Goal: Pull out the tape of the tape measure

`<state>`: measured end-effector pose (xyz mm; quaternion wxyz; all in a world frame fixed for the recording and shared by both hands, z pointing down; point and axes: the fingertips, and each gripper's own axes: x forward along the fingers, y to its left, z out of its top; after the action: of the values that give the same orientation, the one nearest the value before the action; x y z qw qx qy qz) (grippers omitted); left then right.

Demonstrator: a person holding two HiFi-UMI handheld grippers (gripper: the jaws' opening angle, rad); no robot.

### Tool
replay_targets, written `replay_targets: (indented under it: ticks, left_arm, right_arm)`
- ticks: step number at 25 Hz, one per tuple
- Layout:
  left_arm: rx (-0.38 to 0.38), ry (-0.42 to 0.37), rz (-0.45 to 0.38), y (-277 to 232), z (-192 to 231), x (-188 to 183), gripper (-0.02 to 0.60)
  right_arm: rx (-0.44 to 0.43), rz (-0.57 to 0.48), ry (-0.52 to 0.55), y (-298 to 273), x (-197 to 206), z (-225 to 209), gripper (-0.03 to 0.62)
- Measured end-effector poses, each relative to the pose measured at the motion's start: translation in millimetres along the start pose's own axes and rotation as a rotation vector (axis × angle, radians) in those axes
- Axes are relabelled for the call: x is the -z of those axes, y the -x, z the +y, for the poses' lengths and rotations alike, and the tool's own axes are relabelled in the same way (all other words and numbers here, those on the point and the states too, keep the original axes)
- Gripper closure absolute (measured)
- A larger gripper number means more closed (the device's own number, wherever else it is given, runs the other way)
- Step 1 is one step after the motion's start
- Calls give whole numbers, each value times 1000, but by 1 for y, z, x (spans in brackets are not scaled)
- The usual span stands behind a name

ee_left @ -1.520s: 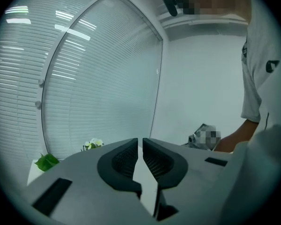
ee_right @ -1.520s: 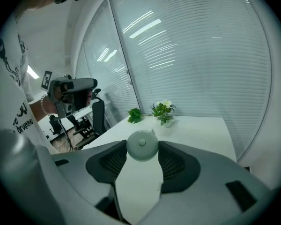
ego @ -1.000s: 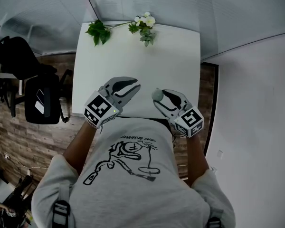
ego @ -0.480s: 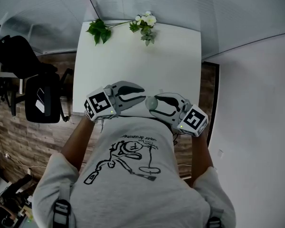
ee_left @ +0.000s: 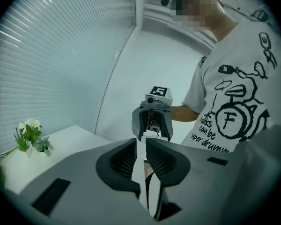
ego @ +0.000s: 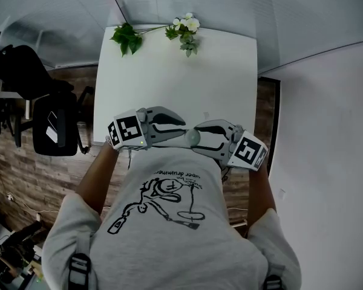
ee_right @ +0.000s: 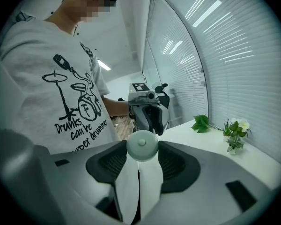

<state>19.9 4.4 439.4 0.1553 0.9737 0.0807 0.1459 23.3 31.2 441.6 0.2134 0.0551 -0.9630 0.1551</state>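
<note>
A small round pale tape measure (ego: 194, 137) sits between the tips of my right gripper (ego: 196, 140), which is shut on it; in the right gripper view the disc (ee_right: 141, 144) fills the gap above the white pads. My left gripper (ego: 183, 132) faces the right one, tip to tip, just over the near edge of the white table (ego: 169, 77). Its jaws stand together with only a thin white line between them (ee_left: 141, 146). Seen from the left gripper, the tape measure (ee_left: 154, 125) shows edge-on inside the right jaws. Whether the left tips pinch the tape's end does not show.
A flower sprig (ego: 184, 32) and a green leaf sprig (ego: 126, 39) lie at the table's far edge. A black office chair (ego: 54, 125) stands left of the table on a wood floor. White blinds and walls close in behind and to the right. My torso is right behind the grippers.
Both grippers have swung inward from pointing away over the table to pointing at each other, and their tips have come together. The tape measure stays in the right jaws.
</note>
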Motion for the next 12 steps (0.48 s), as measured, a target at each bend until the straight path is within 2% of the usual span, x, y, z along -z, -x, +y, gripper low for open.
replay_targets:
  ticks: [4,8,10,12]
  left_arm:
    - [48,-2,-1,-2,-9,1,531]
    - [98,-6,14,-5,-17,5,554]
    - [107,13,4,-4,-17,4,554]
    - [99,50,-13,-3,-14,1,558]
  right_arm:
    - [-49,18,48,3,3,5,373]
    - [-90,-6,4,2,3,10,373]
    - [-114,-4,15,3,5,9,373]
    - [-112,-31,-34,3,3,7,372]
